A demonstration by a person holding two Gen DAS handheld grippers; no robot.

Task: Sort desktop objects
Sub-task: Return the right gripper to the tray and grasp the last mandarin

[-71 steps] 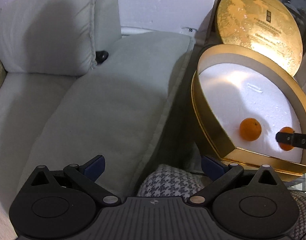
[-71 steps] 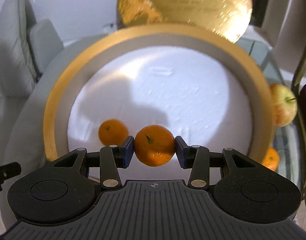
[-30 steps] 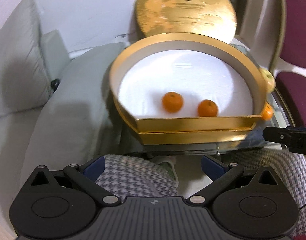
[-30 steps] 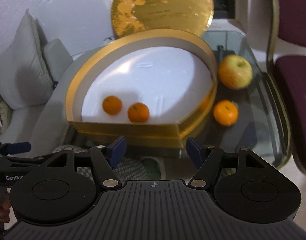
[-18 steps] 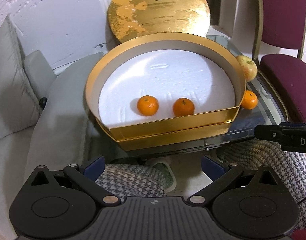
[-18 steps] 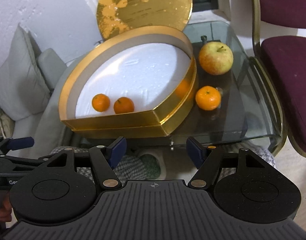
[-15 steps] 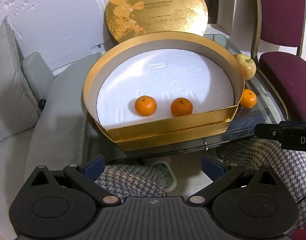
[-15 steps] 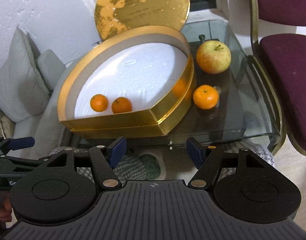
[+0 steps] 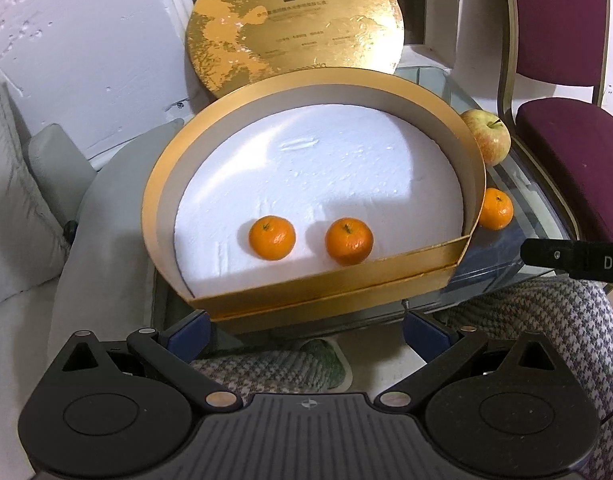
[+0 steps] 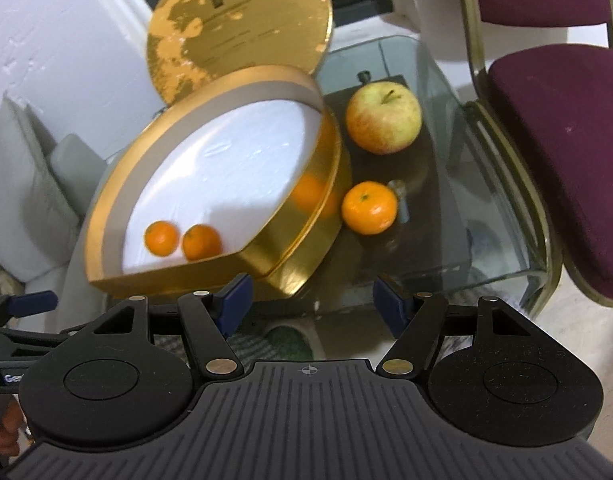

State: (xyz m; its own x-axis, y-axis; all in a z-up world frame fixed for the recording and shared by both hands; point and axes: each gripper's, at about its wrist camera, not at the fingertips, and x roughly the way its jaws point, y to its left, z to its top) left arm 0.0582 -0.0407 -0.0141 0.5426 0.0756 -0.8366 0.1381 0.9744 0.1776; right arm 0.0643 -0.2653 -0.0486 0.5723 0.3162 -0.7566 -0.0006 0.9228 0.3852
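Gold box (image 9: 242, 308): we are seeing a half-round box sitting on the glass surface (image 10: 458, 216), its straight wall facing us and its long axis running left to right in the left wrist view.
Tangerines in the box: two are resting side by side on the white foam near the straight wall, one to the left (image 9: 272, 237) and one to the right (image 9: 349, 241), stems pointing up, apart from each other.
Loose tangerine (image 10: 369, 207): we are finding it on the glass just beside the box's right corner, stem up.
Apple (image 10: 383, 117): it is standing beyond the loose tangerine, stem up, near the box's curved wall.
Lid (image 9: 294, 24): the round gold lid is leaning upright behind the box.
Left hand-held gripper (image 9: 304, 330): its jaws are standing spread with nothing between them, short of the box's straight wall.
Right hand-held gripper (image 10: 311, 300): its jaws are standing apart and empty, near the box's corner.
Around: a maroon chair (image 10: 562, 152) is standing right of the glass; grey cushions (image 9: 22, 208) are lying to the left.
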